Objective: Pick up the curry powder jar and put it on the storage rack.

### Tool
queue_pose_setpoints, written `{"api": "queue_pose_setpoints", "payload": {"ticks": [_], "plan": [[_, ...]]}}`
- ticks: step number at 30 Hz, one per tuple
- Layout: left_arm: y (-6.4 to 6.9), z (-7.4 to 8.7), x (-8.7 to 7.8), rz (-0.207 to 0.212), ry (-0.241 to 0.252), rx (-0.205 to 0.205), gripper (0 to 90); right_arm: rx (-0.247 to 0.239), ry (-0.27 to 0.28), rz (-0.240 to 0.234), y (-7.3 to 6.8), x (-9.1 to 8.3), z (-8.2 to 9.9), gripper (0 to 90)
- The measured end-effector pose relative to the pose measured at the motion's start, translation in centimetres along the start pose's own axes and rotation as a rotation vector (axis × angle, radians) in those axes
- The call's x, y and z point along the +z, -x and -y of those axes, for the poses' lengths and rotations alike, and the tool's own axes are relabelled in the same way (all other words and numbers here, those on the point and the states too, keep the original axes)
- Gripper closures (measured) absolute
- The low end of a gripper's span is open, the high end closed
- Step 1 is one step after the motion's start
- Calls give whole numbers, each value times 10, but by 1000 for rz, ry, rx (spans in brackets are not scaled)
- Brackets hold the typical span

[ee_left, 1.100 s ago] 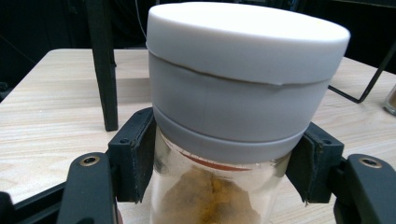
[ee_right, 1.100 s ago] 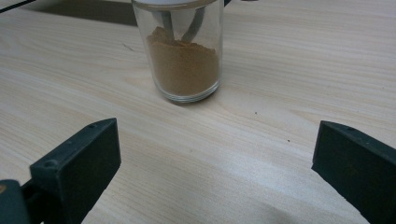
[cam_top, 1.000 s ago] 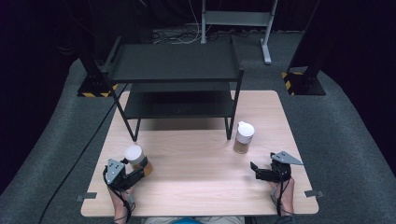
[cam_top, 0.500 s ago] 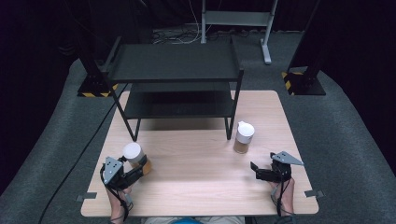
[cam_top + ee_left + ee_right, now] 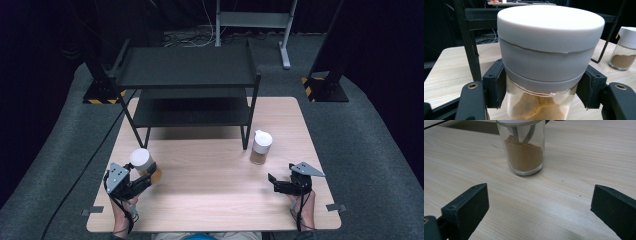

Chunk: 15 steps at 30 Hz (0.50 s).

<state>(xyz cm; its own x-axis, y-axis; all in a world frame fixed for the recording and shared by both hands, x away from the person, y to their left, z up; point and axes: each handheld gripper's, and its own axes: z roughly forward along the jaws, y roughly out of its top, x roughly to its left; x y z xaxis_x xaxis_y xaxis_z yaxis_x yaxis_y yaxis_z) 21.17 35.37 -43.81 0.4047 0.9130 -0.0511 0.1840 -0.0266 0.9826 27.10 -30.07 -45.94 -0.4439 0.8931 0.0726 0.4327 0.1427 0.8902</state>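
A dim room with one lit wooden table.

A light wooden table (image 5: 210,200) is set on grey carpet (image 5: 380,150), which is spread around it on every side. A black two-tier metal shelf (image 5: 187,75) is stood on the table's far half, toward 12 o'clock. Beyond it, at 12 o'clock, a grey metal stand (image 5: 255,20) and loose cables (image 5: 187,39) are seen on the floor. Black bases with yellow-and-black hazard stripes are placed at 10 o'clock (image 5: 102,95) and 2 o'clock (image 5: 322,90). The surroundings are left in darkness.
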Motion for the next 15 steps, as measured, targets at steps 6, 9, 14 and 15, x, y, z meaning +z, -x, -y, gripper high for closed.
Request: {"api": "queue_pose_setpoints", "payload": {"ticks": [6,9,14,15], "plan": [[-5,-7,-2,13,-5,9,339,0,-2,-3,1,0,0,4],[-8,-10,-4,22,-1,13,339,-2,-4,-7,1,0,-1,5],[-9,-15,-4,27,0,24,340,-2,-5,-6,1,1,-1,5],[-9,-16,-3,29,-1,27,340,-2,-5,-6,1,1,-1,5]]}}
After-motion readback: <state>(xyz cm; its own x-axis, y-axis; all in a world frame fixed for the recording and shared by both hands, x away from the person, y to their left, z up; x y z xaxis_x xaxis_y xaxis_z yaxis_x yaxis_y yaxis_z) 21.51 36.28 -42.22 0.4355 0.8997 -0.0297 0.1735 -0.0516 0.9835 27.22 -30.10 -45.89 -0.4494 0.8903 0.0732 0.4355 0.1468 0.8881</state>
